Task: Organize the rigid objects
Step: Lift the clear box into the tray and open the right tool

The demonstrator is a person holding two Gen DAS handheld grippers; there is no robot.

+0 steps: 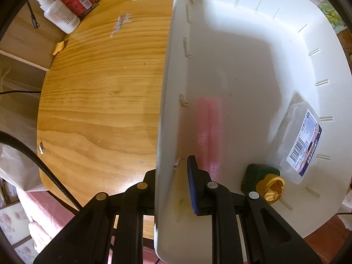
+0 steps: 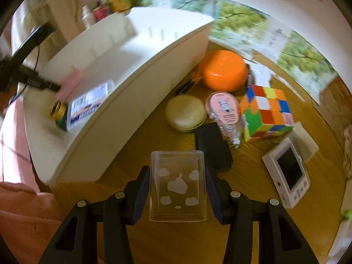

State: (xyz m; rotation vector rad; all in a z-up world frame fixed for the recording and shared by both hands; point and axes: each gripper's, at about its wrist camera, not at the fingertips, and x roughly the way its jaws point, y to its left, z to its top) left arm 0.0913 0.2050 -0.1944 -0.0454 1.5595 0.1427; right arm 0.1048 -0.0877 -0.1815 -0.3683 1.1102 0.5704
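My left gripper (image 1: 172, 177) points down and is shut on the side wall of the white bin (image 1: 253, 50); one blue pad (image 1: 193, 187) presses the inside face, and the wall hides the other finger. On the bin floor lie a clear lidded box with a barcode label (image 1: 299, 145) and a green bottle with a gold cap (image 1: 261, 178). My right gripper (image 2: 178, 182) is shut on a clear plastic box printed with white clouds (image 2: 177, 184), held over the wooden table (image 2: 180, 237) just right of the white bin (image 2: 123, 101).
Right of the bin stand an orange round container (image 2: 224, 70), a beige round case (image 2: 186, 113), a pink-labelled packet (image 2: 223, 110), a colour cube (image 2: 267, 112), a black box (image 2: 212, 145) and a white screen device (image 2: 288, 171). A white bottle (image 1: 59, 14) stands far left. A blurred pink shape (image 1: 209, 129) shows on the bin's inner wall.
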